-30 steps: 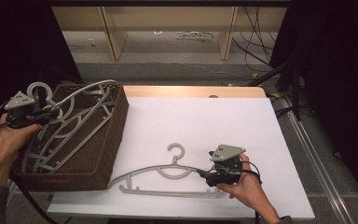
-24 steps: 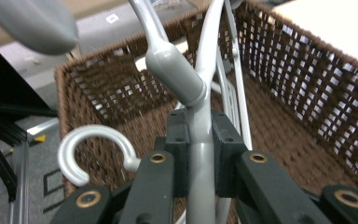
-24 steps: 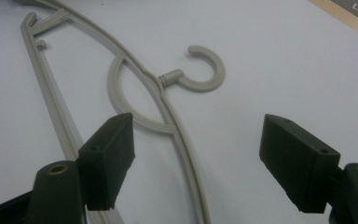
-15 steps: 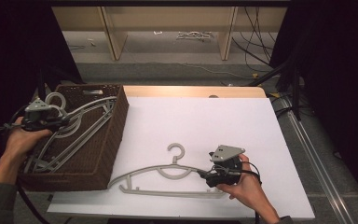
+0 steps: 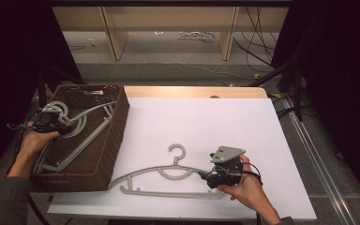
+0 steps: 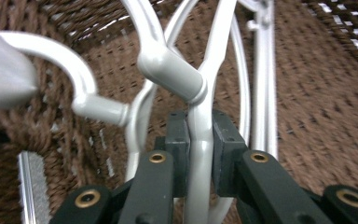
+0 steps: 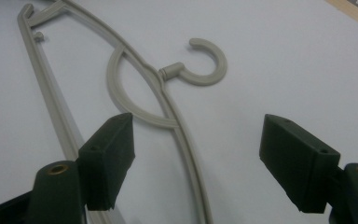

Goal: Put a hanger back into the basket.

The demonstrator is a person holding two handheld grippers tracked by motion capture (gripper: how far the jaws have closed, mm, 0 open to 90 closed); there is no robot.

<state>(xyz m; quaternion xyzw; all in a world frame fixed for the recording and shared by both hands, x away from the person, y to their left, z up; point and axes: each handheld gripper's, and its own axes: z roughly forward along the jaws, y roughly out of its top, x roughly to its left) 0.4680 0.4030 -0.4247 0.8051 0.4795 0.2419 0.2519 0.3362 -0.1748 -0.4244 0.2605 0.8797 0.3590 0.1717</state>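
While both my hands are on the grippers, this is how things stand:

Left gripper (image 5: 58,125): over the wicker basket (image 5: 117,124) at the table's left edge, my hand wrapped round its handle.
Left fingers (image 6: 179,154): clenched on the arm of a grey hanger (image 6: 200,116), just below the thick collar where the hook's neck joins; both pads press the arm from either side.
Held hanger: inside the basket, among other grey hangers (image 5: 82,136) whose arms and bars cross beneath it on the woven bottom.
Right gripper (image 5: 211,177): low over the white tabletop (image 5: 206,122), near its front edge, in my right hand.
Right fingers (image 7: 109,156): released, spread wide, with nothing between the pads.
Beige hanger (image 5: 168,176): flat on the white surface just right of the basket, hook pointing away from me; its curved arm runs up between my open right fingers, apart from both.
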